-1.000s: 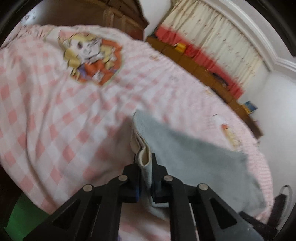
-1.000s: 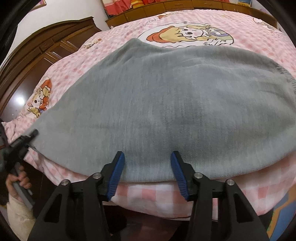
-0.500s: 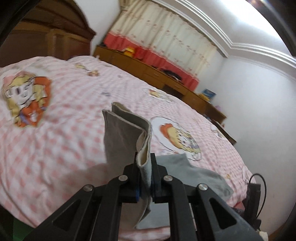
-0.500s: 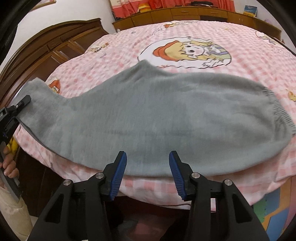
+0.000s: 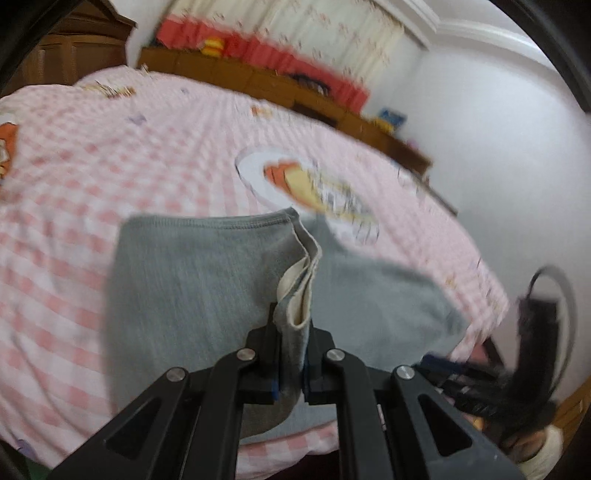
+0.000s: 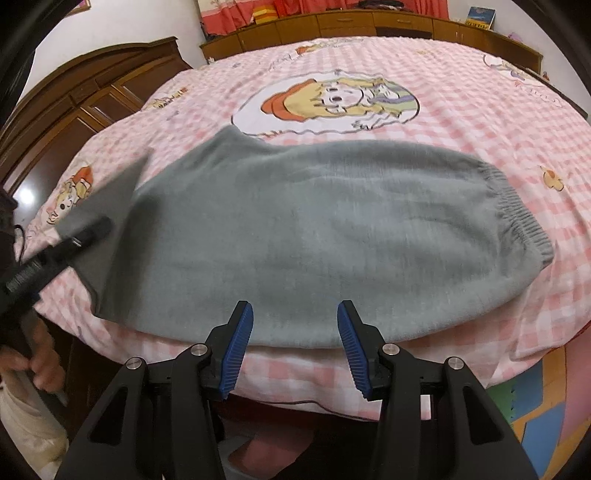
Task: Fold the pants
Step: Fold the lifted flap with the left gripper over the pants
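Left gripper [image 5: 291, 354] pinches grey pants [image 6: 332, 229] over pink-checked bedspread [image 6: 480, 122], wooden cabinets [image 6: 369, 22] behind.

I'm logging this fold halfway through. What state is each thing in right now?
Pants: gray, spread flat on the bed, leg end lifted and partly folded over.
Left gripper: shut on the pants' leg end.
Right gripper: open, empty, above the pants' near edge.
Bedspread: pink checked, laid smooth under the pants.

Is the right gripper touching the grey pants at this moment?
Apart. The right wrist view shows the right gripper open, its blue pads hanging in front of the grey pants with nothing between them; only the left gripper pinches the cloth.
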{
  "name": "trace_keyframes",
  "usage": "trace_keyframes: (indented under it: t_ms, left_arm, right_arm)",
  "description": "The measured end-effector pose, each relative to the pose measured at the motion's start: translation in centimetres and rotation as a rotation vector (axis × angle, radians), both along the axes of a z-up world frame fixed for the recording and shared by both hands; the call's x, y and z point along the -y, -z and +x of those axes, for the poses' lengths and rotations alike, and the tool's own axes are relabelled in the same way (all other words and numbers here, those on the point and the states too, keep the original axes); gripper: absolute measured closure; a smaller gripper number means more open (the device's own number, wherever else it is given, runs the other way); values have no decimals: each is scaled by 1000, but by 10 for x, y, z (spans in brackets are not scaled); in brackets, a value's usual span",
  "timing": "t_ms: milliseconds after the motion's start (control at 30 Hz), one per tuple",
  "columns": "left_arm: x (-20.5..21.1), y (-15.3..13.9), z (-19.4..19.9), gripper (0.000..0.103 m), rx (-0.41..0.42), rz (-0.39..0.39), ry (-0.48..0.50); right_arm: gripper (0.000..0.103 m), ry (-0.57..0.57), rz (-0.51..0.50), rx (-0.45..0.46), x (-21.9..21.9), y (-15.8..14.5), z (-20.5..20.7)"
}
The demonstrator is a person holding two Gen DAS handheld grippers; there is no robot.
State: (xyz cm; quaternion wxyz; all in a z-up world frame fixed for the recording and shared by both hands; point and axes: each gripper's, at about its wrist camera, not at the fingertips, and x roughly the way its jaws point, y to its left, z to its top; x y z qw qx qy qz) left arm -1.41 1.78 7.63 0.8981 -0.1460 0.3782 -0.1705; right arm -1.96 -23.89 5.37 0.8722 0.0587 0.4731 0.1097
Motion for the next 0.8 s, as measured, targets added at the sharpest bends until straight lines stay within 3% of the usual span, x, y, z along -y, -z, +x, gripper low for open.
trace_keyframes:
  t_ms: [200, 267, 333, 400, 533, 800]
  left_arm:
    - [23, 37, 8, 95, -62, 63, 20]
    - [20, 41, 7, 89, -75, 35, 39]
    - [18, 40, 4, 66, -81, 21, 71]
    - [18, 36, -4, 54, -70, 48, 78]
    - [8, 23, -22, 45, -27, 61, 75]
    - [-39, 15, -37, 30, 21, 73, -72]
  right_arm:
    - [54, -29, 25, -43, -8, 13, 17]
    - [54, -39, 47, -51, -13, 14, 23]
    - [54, -46, 80, -65, -17, 15, 30]
    - [54, -42, 114, -85, -20, 16, 39]
    - [54, -44, 145, -97, -29, 11, 50]
    - [53, -87, 274, -85, -56, 0, 69]
